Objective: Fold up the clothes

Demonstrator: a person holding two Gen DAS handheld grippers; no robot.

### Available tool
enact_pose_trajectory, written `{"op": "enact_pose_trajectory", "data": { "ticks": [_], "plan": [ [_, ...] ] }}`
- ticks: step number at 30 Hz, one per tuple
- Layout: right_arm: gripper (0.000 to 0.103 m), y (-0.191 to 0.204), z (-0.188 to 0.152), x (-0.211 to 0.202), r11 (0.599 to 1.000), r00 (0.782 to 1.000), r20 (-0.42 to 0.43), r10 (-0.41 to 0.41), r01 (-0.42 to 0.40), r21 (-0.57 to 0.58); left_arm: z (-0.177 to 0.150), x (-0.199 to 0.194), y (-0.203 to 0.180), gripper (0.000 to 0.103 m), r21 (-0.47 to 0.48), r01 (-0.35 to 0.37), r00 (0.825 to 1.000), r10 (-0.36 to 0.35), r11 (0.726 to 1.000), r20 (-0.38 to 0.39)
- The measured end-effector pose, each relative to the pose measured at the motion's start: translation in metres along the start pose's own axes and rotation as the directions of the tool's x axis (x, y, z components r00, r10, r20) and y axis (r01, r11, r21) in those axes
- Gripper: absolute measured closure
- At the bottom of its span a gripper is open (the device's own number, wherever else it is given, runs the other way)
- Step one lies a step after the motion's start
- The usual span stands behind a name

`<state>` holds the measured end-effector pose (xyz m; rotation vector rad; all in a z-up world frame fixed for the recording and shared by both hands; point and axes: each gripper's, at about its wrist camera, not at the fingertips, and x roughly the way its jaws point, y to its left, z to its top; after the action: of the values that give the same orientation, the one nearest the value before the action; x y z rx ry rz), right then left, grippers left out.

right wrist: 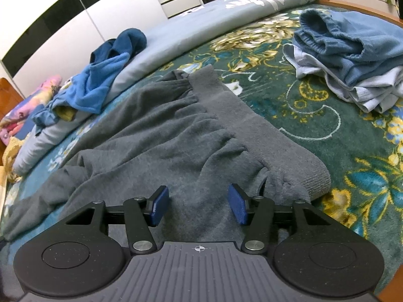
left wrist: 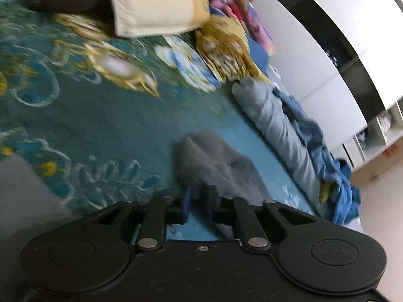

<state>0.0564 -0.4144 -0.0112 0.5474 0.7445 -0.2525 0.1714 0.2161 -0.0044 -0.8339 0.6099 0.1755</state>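
Observation:
A grey garment with a ribbed waistband [right wrist: 176, 136] lies spread on the green floral bedspread [right wrist: 327, 130]. My right gripper [right wrist: 199, 205] is open just above the cloth near the waistband's near end, holding nothing. In the blurred left wrist view my left gripper [left wrist: 199, 201] has its fingers close together on a bunched piece of the grey garment [left wrist: 216, 163] above the bedspread [left wrist: 100, 115].
A stack of folded blue and pale clothes [right wrist: 352, 63] sits at the right. Crumpled blue clothes [right wrist: 100, 80] lie on a rolled grey quilt [right wrist: 176, 35] at the bed's far side. Pillows [left wrist: 156, 2] at the head, white wardrobe [left wrist: 314, 58] beyond.

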Motion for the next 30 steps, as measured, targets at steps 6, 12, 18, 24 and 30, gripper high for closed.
{"op": "enact_pose_trajectory", "data": {
  "ticks": [6, 12, 18, 24, 30],
  "plan": [
    [0.052, 0.007, 0.008, 0.003, 1.0, 1.0, -0.001, -0.013, 0.013, -0.009, 0.038, 0.018, -0.063, 0.048, 0.158, -0.083, 0.996, 0.088, 0.984, -0.023],
    [0.047, 0.018, 0.01, 0.005, 0.999, 1.0, -0.01, -0.008, 0.008, -0.033, 0.052, 0.106, -0.117, 0.048, 0.142, -0.186, 0.966, 0.207, 0.972, -0.155],
    [0.048, 0.01, 0.008, 0.002, 1.0, 1.0, -0.014, 0.0, 0.0, -0.008, 0.059, 0.161, -0.138, 0.06, 0.212, -0.414, 0.856, 0.458, 0.885, -0.241],
    [0.047, 0.005, 0.006, 0.003, 1.0, 1.0, -0.011, 0.015, -0.015, 0.003, 0.061, 0.145, -0.131, 0.1, 0.111, -0.435, 0.871, 0.449, 0.894, -0.201],
    [0.047, 0.003, 0.007, 0.002, 1.0, 1.0, -0.008, 0.018, -0.018, 0.005, 0.076, 0.046, -0.125, 0.1, -0.085, 0.147, 0.989, -0.143, 0.986, 0.042]
  ]
}}
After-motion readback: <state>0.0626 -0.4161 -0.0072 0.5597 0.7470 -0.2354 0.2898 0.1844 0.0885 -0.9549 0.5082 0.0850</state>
